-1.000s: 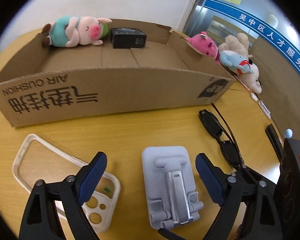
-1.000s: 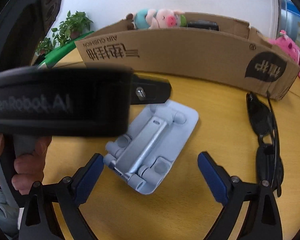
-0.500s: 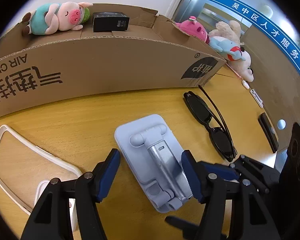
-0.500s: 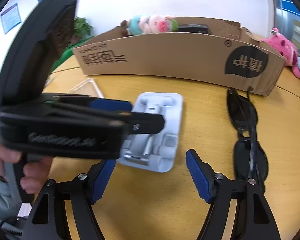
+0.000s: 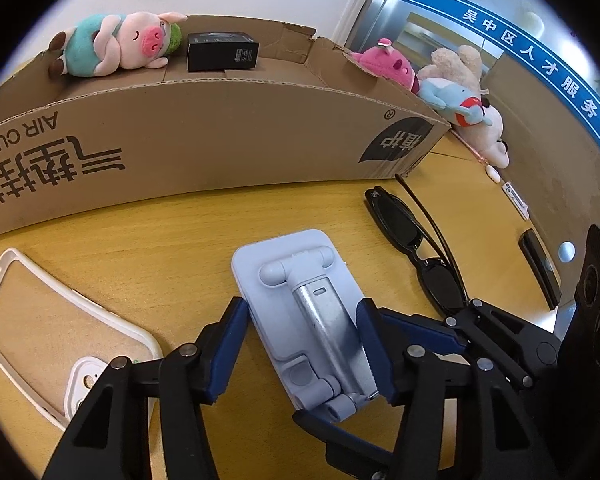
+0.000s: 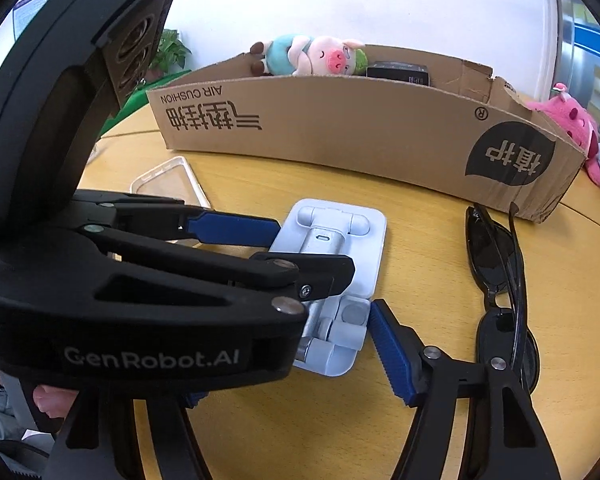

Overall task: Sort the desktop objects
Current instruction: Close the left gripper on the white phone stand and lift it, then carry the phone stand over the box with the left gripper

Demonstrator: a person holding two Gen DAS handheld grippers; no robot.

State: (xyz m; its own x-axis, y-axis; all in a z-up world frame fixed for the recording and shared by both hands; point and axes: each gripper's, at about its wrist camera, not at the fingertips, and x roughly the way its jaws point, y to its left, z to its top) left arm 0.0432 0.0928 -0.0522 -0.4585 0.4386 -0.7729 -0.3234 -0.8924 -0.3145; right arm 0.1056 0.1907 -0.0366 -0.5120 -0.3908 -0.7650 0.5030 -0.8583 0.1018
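Note:
A pale grey folding phone stand (image 5: 304, 304) lies flat on the wooden table (image 5: 148, 240). My left gripper (image 5: 300, 344) straddles its near half, blue pads close to both sides; a thin gap shows on the left side. In the right wrist view the stand (image 6: 340, 256) lies partly hidden under the left gripper's body. My right gripper (image 6: 284, 368) is open just right of the stand; only its right finger (image 6: 392, 352) shows clearly. Black sunglasses (image 5: 416, 252) lie to the right, also in the right wrist view (image 6: 496, 268).
A long cardboard box (image 5: 204, 132) stands behind, holding a pig plush (image 5: 116, 44) and a black box (image 5: 222, 52). A clear phone case (image 5: 28, 320) lies left. Plush toys (image 5: 452, 92) sit at the right end. A dark phone (image 5: 540, 268) lies far right.
My left gripper has moved forward and lower over the stand and its jaws have narrowed around it. My right gripper has come closer to the stand's right edge.

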